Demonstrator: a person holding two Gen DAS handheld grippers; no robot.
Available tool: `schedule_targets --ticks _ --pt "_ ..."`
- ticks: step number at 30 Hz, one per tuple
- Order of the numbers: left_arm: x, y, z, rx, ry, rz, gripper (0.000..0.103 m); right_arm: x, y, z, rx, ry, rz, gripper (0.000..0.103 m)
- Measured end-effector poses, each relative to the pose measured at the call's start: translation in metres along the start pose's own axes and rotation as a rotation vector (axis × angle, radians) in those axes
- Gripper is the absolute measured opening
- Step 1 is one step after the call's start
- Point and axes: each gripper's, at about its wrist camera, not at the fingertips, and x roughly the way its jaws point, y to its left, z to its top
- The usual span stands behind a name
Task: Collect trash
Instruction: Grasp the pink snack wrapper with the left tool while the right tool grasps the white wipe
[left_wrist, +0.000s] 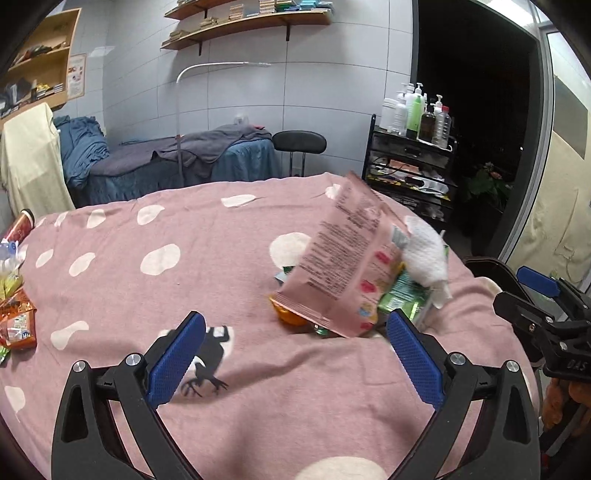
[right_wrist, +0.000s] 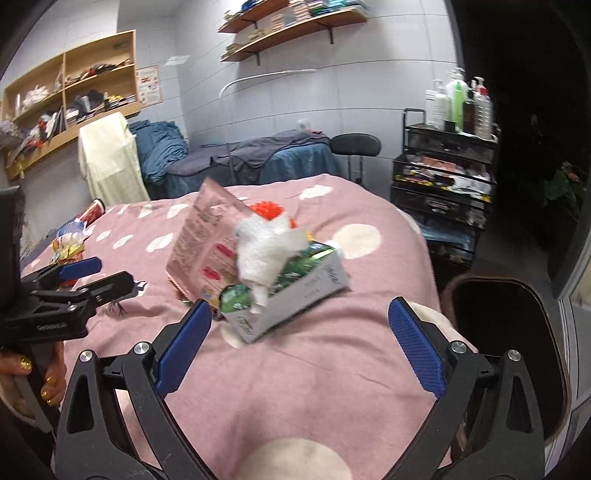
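A: Small grey cardboard box (right_wrist: 295, 299) noted on pink spotted blanket (right_wrist: 295, 387), stuffed with green wrappers (right_wrist: 299, 267) and crumpled white tissue (right_wrist: 264, 251); long axis runs near-left to far-right.

B: Pink printed snack pouch (left_wrist: 340, 266) seen leaning tilted against it. Left gripper (left_wrist: 295, 339) and right gripper (right_wrist: 299, 325) recorded wide open, nothing held.
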Motion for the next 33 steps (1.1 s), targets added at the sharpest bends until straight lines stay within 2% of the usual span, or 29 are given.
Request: schedule_targets --ticks 3,5,10,12,17,18,20,24,26,29,31,33 --pt "0.013 0.005 0.007 0.016 0.025 -0.035 0.097 0.015 0.009 0.006 -0.02 0.024 0.029 0.092" --pt "0.023 0.007 0.011 0.017 0.045 -0.055 0.097 0.027 0.013 0.01 -0.033 0.048 0.034 0.085" --pt "0.043 0.009 0.022 0.059 0.068 -0.067 0.097 0.05 0.021 0.022 -0.068 0.078 0.017 0.078" --pt "0.049 0.007 0.027 0.07 0.069 -0.091 0.097 0.059 0.024 0.025 -0.084 0.093 0.004 0.071" --pt "0.065 0.004 0.039 0.086 0.087 -0.168 0.096 0.074 0.021 0.026 -0.079 0.14 0.006 0.04" --pt "0.068 0.003 0.041 0.088 0.09 -0.175 0.095 0.073 0.02 0.025 -0.074 0.138 0.009 0.038" --pt "0.072 0.0 0.044 0.099 0.091 -0.201 0.088 0.069 0.017 0.026 -0.063 0.122 0.013 0.034" --pt "0.075 -0.012 0.046 0.16 0.094 -0.242 0.077 0.062 0.013 0.027 -0.039 0.102 0.025 0.033" --pt "0.075 -0.018 0.046 0.187 0.095 -0.248 0.063 0.056 0.012 0.027 -0.03 0.091 0.023 0.032" --pt "0.071 -0.022 0.042 0.209 0.086 -0.259 0.05 0.05 0.009 0.025 -0.018 0.078 0.019 0.032" --pt "0.067 -0.022 0.04 0.216 0.08 -0.285 0.045 0.046 0.007 0.025 -0.012 0.072 0.015 0.032" --pt "0.062 -0.023 0.04 0.227 0.071 -0.315 0.045 0.041 0.003 0.025 -0.003 0.064 0.017 0.032"
